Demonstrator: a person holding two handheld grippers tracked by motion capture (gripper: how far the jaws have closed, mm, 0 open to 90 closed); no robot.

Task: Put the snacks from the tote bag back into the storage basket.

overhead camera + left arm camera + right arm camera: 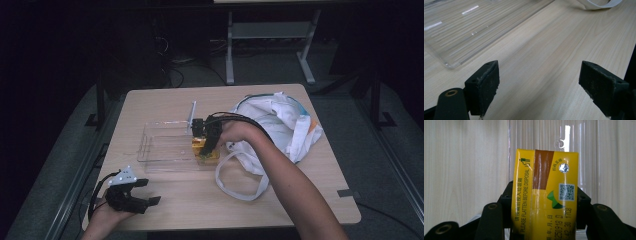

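A yellow drink carton [545, 192] with a brown stripe and a printed code sits between the black jaws of my right gripper [544, 205], which is shut on it. In the high view the right gripper [206, 145] holds the carton [205, 150] at the right end of a clear plastic tray [160, 150]. My left gripper [145, 197] rests near the table's front left edge, open and with nothing in it. In the left gripper view its pads [485, 85] stand wide apart over bare wood, with the tray's corner [449, 63] just ahead.
A white cloth bag [280, 122] with a long looped strap [235, 185] lies on the right half of the table, touching the tray's right end. A table frame and cables stand on the dark floor beyond.
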